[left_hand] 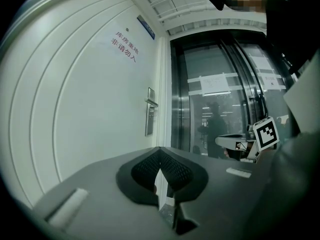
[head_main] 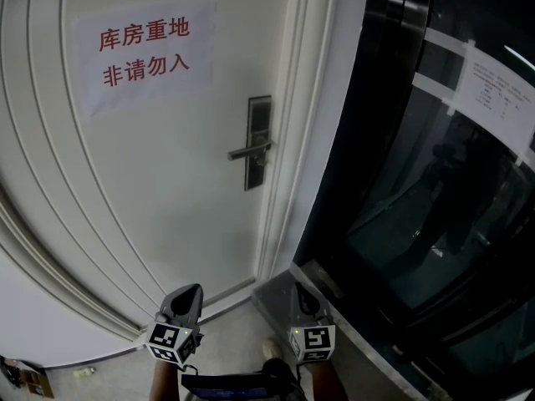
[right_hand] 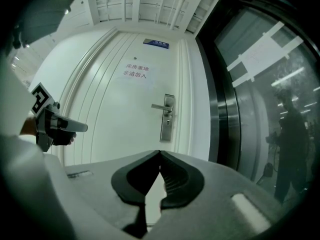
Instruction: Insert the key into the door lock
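Note:
The white door carries a dark metal lock plate with a lever handle pointing left. The same lock plate shows in the left gripper view, and the lock plate shows in the right gripper view. My left gripper and right gripper are held low, side by side, well short of the door. The left gripper has its tips together. So does the right gripper. No key shows between either pair of jaws or anywhere else.
A paper sign with red print hangs on the door's upper left. Dark glass panels with taped sheets stand right of the white door frame. A grey stone sill lies at the frame's foot.

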Motion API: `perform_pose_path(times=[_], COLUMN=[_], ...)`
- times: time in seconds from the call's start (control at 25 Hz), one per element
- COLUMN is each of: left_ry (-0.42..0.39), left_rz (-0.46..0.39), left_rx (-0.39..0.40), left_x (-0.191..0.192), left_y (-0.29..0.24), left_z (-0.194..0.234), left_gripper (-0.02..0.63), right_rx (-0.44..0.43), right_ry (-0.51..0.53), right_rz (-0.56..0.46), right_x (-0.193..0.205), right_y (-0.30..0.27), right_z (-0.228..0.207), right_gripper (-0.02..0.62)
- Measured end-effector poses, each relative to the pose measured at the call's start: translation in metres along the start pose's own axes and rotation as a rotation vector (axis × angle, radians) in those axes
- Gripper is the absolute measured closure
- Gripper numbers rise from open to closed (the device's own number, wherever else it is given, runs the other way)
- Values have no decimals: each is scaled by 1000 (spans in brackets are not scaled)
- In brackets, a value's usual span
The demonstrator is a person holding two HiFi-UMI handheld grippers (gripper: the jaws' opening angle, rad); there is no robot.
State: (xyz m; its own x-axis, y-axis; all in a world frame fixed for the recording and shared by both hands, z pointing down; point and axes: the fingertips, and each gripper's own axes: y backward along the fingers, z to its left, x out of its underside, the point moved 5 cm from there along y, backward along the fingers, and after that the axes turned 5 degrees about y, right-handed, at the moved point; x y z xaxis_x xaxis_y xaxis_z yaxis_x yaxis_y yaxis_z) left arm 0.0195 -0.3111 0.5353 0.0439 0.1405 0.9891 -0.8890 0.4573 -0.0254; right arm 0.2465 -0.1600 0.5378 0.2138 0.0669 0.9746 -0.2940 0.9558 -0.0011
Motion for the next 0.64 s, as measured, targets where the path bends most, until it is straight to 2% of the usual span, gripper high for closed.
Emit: perform_pose_path(times=[0.64], left_ry=[-2], left_rz=[12], left_rx=[5], left_x=[2], left_y=[-9], left_z=[0], left_gripper=[604], right_rx=[-8], right_ry=[-5], right_rz=[9], right_x=[3], right_y=[-7], right_z=[-2], right_gripper=[594])
